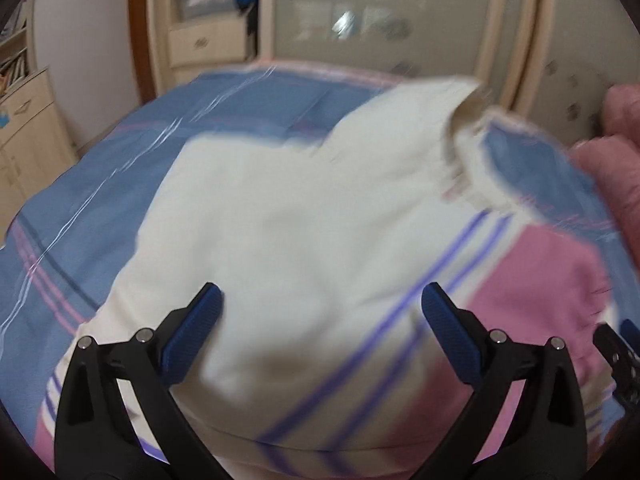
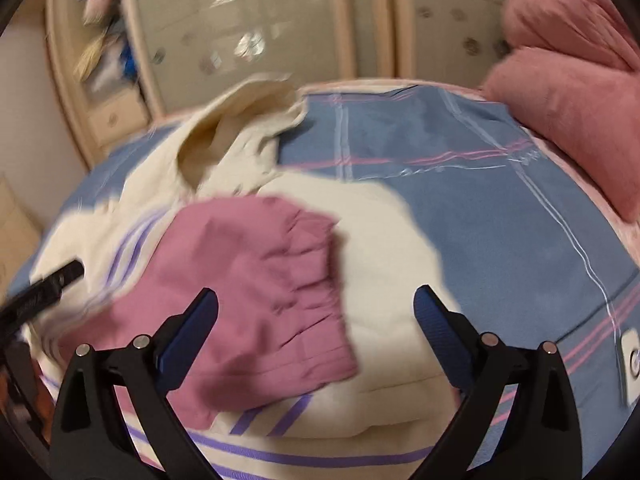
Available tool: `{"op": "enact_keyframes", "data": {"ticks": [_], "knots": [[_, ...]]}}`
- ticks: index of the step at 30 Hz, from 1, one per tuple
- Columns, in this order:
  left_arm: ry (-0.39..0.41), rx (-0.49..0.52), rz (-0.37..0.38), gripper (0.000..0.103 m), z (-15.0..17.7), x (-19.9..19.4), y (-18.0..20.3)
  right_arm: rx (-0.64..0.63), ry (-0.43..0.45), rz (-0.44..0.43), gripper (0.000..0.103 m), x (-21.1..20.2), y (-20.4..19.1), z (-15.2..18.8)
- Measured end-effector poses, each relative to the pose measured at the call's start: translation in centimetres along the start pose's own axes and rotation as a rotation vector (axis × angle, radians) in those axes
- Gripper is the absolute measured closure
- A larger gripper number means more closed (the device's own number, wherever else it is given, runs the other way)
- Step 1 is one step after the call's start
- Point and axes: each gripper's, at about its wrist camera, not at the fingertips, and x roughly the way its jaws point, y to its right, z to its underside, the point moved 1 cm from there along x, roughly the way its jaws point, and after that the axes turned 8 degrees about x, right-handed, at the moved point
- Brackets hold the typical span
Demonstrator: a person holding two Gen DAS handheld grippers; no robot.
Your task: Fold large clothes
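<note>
A cream garment (image 1: 304, 216) with purple stripes and pink sleeves lies spread on a bed covered by a blue sheet (image 1: 100, 184) crossed with thin pink and white lines. In the left wrist view the left gripper (image 1: 320, 304) hangs over the cream body of the garment with its blue pads spread wide and nothing clamped between them; the cloth only shows in the gap below. A pair of purple stripes runs diagonally under its right finger toward a pink sleeve (image 1: 536, 280) at the right. The garment's hood or collar opening (too blurred to tell which) (image 1: 468, 120) rises toward the far edge of the bed. In the right wrist view the right gripper (image 2: 316, 304) likewise stands wide apart and empty, poised above the pink sleeve (image 2: 256, 280), whose gathered cuff lies folded across the cream cloth. The tip of the other gripper shows at the left edge of that view, over the garment. Rose-coloured pillows (image 2: 568, 92) sit at the right side of the bed, and a pale wardrobe (image 2: 256, 32) with frosted doors stands behind it.
</note>
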Motion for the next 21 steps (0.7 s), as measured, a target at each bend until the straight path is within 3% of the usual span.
{"op": "enact_keyframes", "data": {"ticks": [2, 5, 8, 12, 16, 18, 21], "knots": [[-0.051, 0.019, -0.005, 0.002, 0.6, 1.6, -0.1, -0.024, -0.122, 0.016, 0.004, 2.8, -0.5, 1.3], [-0.063, 0.089, -0.074, 0.002, 1.3, 2.3, 1.2, -0.053, -0.118, 0.047, 0.002, 3.3, -0.8, 1.6], [-0.067, 0.065, -0.064, 0.002, 1.1, 2.2, 1.0, -0.046, -0.125, 0.045, 0.002, 3.0, -0.7, 1.3], [0.004, -0.010, 0.026, 0.002, 1.2, -0.3, 0.6, 0.019, -0.040, 0.060, 0.002, 0.6, 0.0, 0.1], [0.042, 0.017, 0.080, 0.002, 1.2, -1.8, 1.9, 0.093, 0.022, 0.096, 0.002, -0.7, 2.0, -0.7], [0.032, 0.061, 0.094, 0.002, 1.4, -1.8, 3.2, 0.123, -0.034, 0.114, 0.002, 0.7, 3.2, -0.6], [-0.066, 0.136, 0.019, 0.002, 2.6, 0.6, 4.9, 0.126, -0.125, 0.110, 0.001, 3.2, 4.2, -0.1]]}}
